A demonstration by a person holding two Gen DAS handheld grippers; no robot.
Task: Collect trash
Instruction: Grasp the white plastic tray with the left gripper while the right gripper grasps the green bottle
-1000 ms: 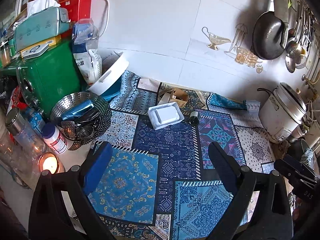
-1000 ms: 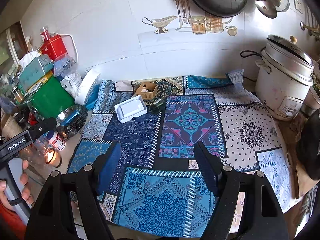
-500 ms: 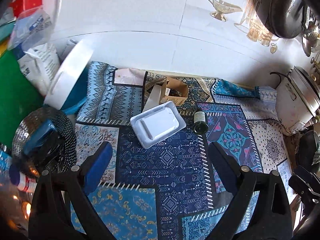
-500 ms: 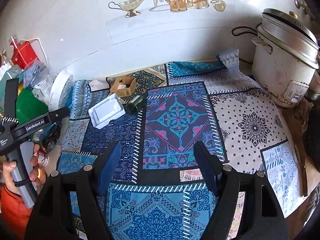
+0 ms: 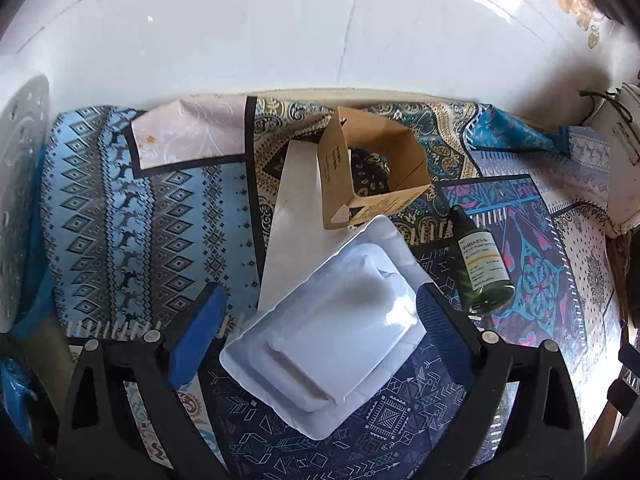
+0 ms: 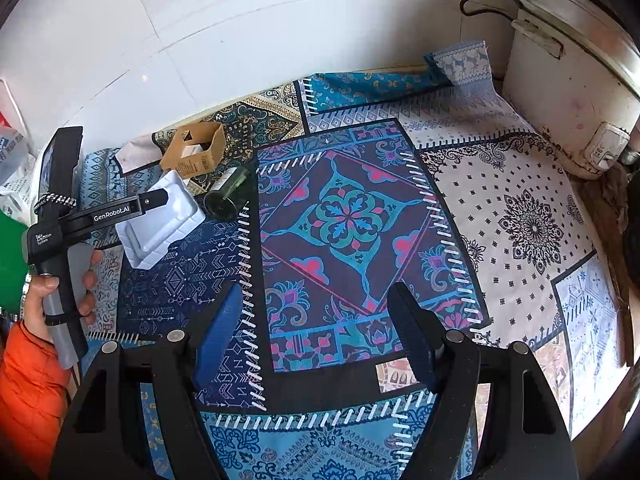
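Observation:
A white plastic tray (image 5: 336,332) lies upside down on the patterned cloth, partly over a white card (image 5: 296,200). My left gripper (image 5: 320,300) hangs open just over the tray, one finger on each side of it, the pads not pressing. Behind the tray stands an open brown cardboard box (image 5: 372,176), and a small dark green bottle (image 5: 482,268) lies on its side to the right. In the right wrist view the tray (image 6: 160,220), box (image 6: 196,152) and bottle (image 6: 228,196) sit at the left. My right gripper (image 6: 318,296) is open above bare cloth with nothing between its fingers.
A white rice cooker (image 6: 572,68) stands at the back right against the tiled wall. A white perforated round piece (image 5: 20,200) leans at the far left. A hand (image 6: 52,292) in an orange sleeve holds the left gripper's handle.
The left gripper has dropped and moved forward from the clutter at the left until its fingers straddle the white tray. The right gripper has sunk closer to the cloth.

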